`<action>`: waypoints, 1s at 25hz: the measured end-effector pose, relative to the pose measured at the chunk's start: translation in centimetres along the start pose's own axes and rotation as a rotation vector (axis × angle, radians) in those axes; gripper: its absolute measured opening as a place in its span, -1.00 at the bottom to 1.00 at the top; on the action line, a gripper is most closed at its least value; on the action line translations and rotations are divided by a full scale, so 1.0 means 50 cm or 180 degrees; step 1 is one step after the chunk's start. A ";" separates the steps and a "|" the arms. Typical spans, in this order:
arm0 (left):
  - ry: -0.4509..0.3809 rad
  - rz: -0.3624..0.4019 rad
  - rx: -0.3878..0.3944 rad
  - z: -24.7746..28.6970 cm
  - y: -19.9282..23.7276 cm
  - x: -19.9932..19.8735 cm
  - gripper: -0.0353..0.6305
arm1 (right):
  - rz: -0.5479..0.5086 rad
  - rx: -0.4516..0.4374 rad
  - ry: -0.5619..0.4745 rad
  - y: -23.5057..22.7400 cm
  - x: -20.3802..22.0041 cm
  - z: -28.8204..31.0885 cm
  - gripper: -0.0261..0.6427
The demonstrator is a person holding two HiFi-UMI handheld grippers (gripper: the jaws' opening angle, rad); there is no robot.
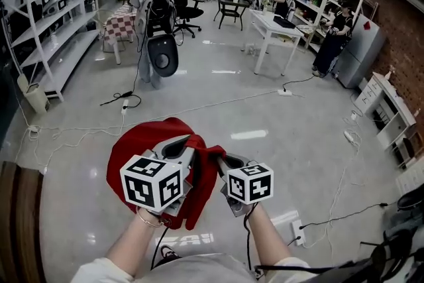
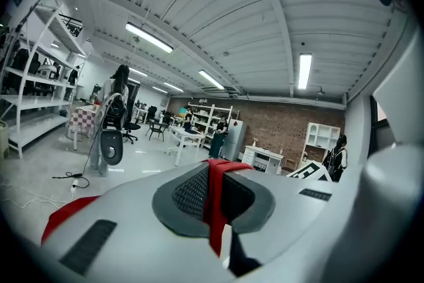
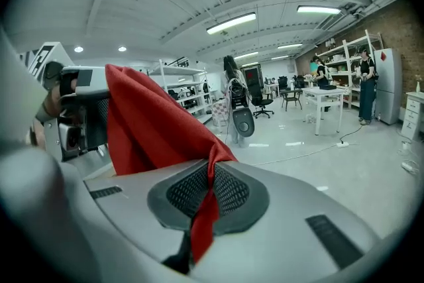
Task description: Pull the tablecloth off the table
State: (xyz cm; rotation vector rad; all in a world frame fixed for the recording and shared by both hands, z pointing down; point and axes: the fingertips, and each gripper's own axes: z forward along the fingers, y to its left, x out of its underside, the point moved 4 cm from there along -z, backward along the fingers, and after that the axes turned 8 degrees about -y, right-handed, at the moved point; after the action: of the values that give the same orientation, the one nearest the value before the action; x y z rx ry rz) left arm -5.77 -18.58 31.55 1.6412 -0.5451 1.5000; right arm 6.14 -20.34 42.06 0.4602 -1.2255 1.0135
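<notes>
A red tablecloth hangs bunched in the air over the grey floor, held between both grippers close in front of the person. My left gripper is shut on a fold of the tablecloth, which runs pinched between its dark pads. My right gripper is shut on another fold of the tablecloth, and the cloth rises from the jaws and drapes to the left. In the right gripper view the left gripper shows just behind the cloth. A dark wooden table edge lies at the far left.
Cables and power strips trail over the floor. A person with a round black device stands ahead. White shelving lines the left, white desks and more people the right, by a brick wall.
</notes>
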 end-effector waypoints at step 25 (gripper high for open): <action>0.0097 0.0042 0.0397 0.092 -0.224 0.071 -0.83 | 0.0117 0.0288 -0.0061 -0.165 0.033 -0.192 -0.84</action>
State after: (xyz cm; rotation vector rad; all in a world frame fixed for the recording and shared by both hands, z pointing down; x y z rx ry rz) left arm 6.41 -15.19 32.04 1.7093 -0.4543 1.5939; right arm 18.34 -16.54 42.26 0.5205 -1.2126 1.1014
